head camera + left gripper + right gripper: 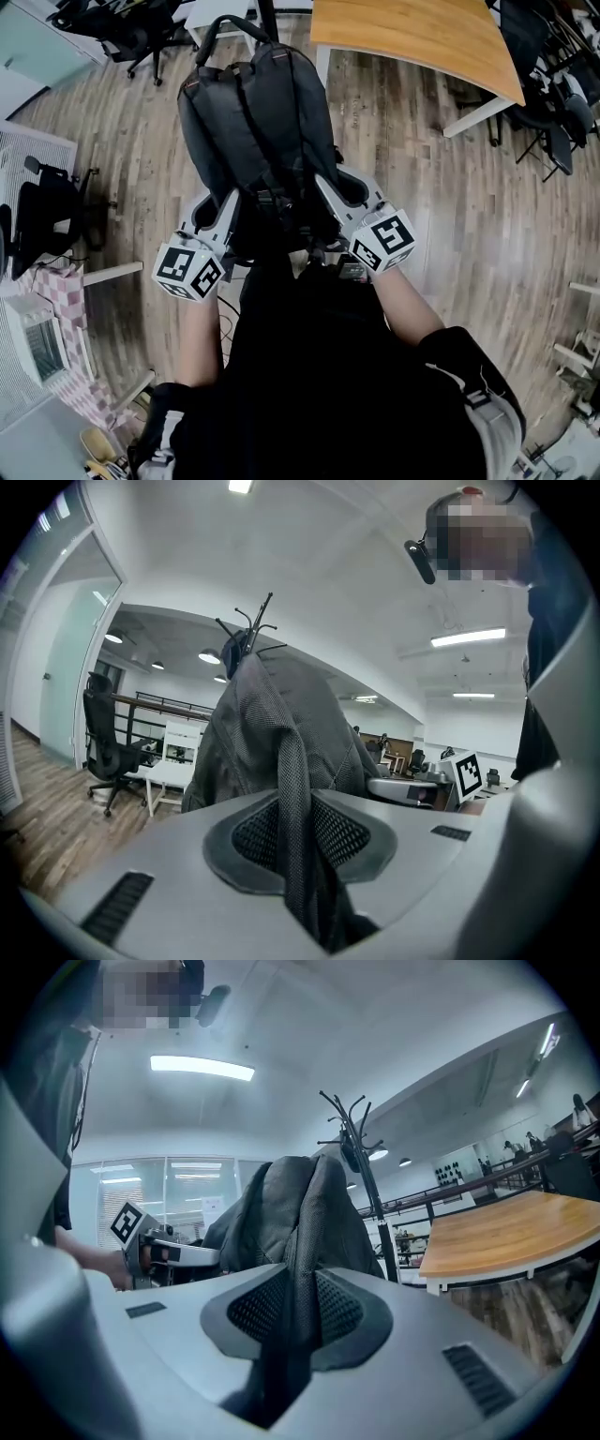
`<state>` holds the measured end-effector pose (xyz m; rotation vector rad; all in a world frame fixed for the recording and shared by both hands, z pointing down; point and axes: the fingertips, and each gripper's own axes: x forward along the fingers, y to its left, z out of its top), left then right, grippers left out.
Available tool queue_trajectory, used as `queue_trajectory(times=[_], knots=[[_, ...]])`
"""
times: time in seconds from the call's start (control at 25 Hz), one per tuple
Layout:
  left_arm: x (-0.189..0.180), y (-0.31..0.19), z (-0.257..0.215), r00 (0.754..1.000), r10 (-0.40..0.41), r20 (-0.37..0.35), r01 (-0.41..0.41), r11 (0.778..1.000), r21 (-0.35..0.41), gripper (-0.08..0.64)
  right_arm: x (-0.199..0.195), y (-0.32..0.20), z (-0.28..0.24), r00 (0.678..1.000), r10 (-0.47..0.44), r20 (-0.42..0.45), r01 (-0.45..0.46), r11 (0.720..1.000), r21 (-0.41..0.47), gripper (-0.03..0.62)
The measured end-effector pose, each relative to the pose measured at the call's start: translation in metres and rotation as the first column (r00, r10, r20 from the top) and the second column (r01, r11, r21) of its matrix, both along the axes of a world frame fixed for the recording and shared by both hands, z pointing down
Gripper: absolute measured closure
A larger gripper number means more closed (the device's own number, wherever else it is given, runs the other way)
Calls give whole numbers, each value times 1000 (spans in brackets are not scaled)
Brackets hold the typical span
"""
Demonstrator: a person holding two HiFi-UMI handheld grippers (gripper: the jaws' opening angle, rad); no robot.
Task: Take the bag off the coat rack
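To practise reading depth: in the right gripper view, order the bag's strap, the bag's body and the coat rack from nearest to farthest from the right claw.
1. strap: pinched in the right claw, centre.
2. bag body: just beyond, centre-left.
3. coat rack: farthest, rising behind it, right of centre.

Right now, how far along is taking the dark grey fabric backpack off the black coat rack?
Done: left gripper and right gripper are each shut on a mesh shoulder strap. In hand: the dark grey fabric backpack. Left: lifting it clear of the black coat rack; its top looks near the hooks.
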<state>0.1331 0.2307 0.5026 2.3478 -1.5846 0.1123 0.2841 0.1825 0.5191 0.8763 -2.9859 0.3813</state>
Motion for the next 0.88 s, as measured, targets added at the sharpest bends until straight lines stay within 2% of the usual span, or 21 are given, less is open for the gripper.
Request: queue_trajectory(times=[0.32,0.6,0.88], knots=[[-10,21,22,999,32,-28,-33,998,-56,469,-9,24,17,998,46,-36,-48,997,-58,497],[-24,22,23,994,101,-33,-103,993,-56,471,-19,33,23,997,75,29,-70,983,-168,499],[-63,11,0,991,136,-4,-136,991,-16,471,-55,29,4,996,82,44,-75,988,-133,499]])
